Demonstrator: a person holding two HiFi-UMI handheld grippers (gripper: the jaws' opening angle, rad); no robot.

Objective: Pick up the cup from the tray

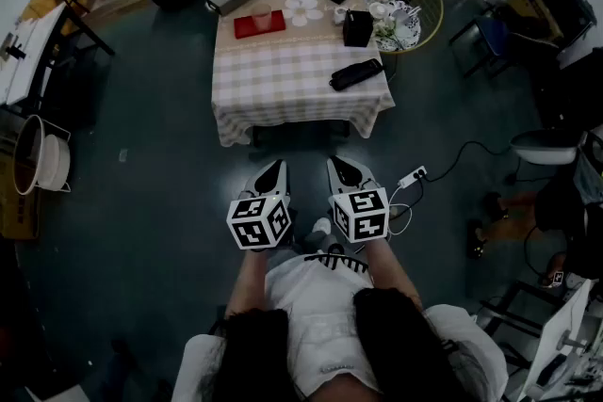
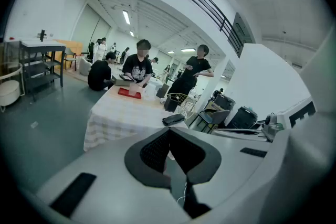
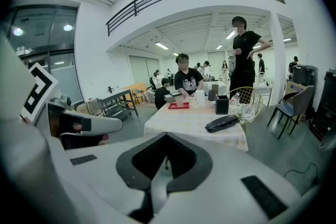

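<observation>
Cup (image 1: 261, 16) on red tray (image 1: 244, 32), far end of table (image 1: 283, 85), well beyond left gripper (image 1: 272, 172) and right gripper (image 1: 343, 168), both closed, empty.

Honestly, nothing readable anywhere here. The left marker cube (image 1: 259, 221) and the right marker cube (image 1: 360, 214) only carry black-and-white square patterns, no letters or digits. The black print (image 1: 336, 261) on the white shirt (image 1: 316, 306) just below them might be lettering, but it's too small to make out.
</observation>
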